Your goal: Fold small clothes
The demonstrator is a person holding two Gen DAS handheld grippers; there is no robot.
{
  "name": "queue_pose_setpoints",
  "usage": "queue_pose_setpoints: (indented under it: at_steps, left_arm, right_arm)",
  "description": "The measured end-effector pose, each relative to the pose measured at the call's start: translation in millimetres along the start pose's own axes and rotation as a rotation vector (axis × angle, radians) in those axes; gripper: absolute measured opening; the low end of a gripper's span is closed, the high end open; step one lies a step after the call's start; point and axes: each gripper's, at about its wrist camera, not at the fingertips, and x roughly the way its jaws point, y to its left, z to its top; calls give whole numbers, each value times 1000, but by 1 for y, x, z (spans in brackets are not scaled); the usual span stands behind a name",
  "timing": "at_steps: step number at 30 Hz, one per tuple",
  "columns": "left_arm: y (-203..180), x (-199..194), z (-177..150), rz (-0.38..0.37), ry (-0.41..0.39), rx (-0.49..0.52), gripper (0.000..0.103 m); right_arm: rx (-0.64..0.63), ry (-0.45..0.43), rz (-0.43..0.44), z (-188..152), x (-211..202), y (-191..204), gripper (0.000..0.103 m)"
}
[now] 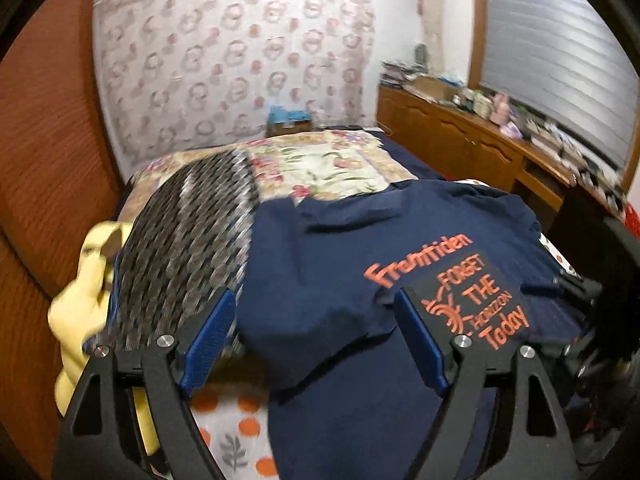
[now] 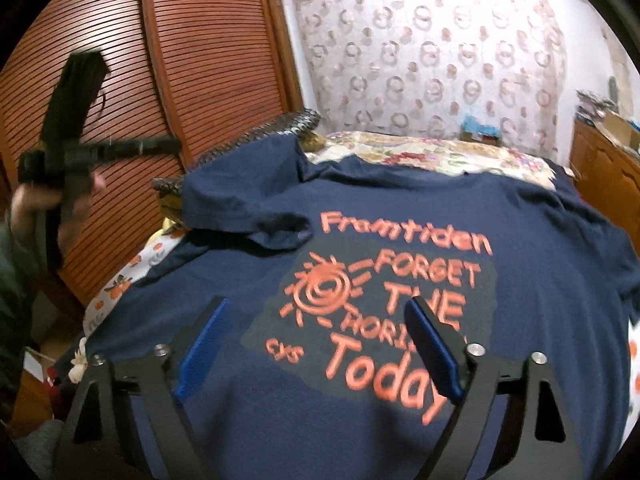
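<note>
Your left gripper [image 1: 316, 340] and right gripper [image 2: 316, 344] hover wide open, empty, over the spread shirt [image 2: 400, 220]; next, pinch a sleeve [image 2: 240, 208] and fold inward.

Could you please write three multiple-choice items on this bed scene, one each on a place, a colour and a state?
1. Where does the black-and-white patterned garment lie relative to the navy blue printed T-shirt, in the left wrist view?
A. to its left
B. on top of its print
C. to its right

2. What colour is the lettering on the T-shirt?
A. white
B. orange-red
C. green

3. How do the jaws of the right gripper stand?
A. shut on the shirt
B. shut on nothing
C. open, holding nothing

Answers: 1 A, it lies along the shirt's left edge; 2 B, the words and sun drawing are orange-red; 3 C, the blue fingers stand wide apart above the fabric, as do the left gripper's.
</note>
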Motion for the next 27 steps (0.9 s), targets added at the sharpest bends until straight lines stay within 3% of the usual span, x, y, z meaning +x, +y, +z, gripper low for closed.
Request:
queue_pose_setpoints:
  at_steps: [5, 12, 15, 18, 20, 22, 27]
  left_arm:
    - [17, -9, -32, 38, -47, -57, 82]
    - [30, -11, -57, 52, -57, -98, 82]
    - [29, -12, -63, 56, -58, -94, 82]
    - [29, -12, -66, 47, -59, -98, 82]
    - [28, -10, -68, 41, -56, -101, 82]
    - [28, -6, -70, 40, -51, -106, 82]
    - [23, 1, -76, 27, -40, -111, 82]
  right_arm:
    - [-92, 29, 68, 30, 28, 15, 81]
    - [-171, 117, 140, 61, 107, 48, 74]
    - [-175, 159, 147, 70, 140, 55, 65]
    - [-155, 214, 150, 74, 167, 52, 48]
    - [-150, 236, 148, 75, 180, 48, 25]
    - [-155, 245, 143, 78, 188, 46, 9]
    - [-149, 163, 178, 98, 164, 35, 5]
